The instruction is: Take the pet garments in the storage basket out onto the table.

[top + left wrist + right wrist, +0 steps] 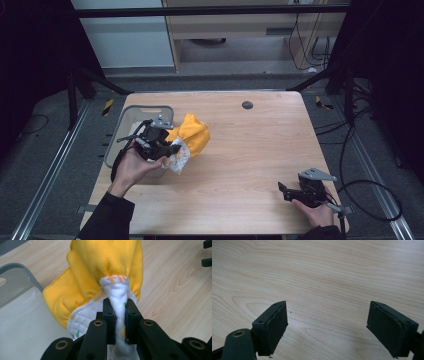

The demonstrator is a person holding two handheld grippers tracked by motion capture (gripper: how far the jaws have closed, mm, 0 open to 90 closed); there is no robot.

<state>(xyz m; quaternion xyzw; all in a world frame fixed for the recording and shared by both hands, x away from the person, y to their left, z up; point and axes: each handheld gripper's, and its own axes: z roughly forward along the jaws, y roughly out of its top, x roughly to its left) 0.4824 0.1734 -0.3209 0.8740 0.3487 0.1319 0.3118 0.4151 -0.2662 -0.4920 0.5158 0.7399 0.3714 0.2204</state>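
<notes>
Left gripper (167, 149): its fingers (109, 315) are squeezing tight on a white bunched bit of the yellow cloth (100, 270) (you can see the pinch best in the left gripper view).
Yellow cloth: it is hanging from those fingers just beside the grey bin (120, 125), on the side away from the surface's edge. Its white lining with little coloured prints is showing at the bottom.
Grey bin: it is sitting on the wooden surface (250, 160) near the left edge, right next to the left hand (132, 167).
Right gripper (283, 190): it is resting low over the surface, well apart from the grey bin. Its fingers (273, 325) are standing wide, with bare wood between them.
Right hand (317, 214): it is holding that gripper near the surface's front edge.
</notes>
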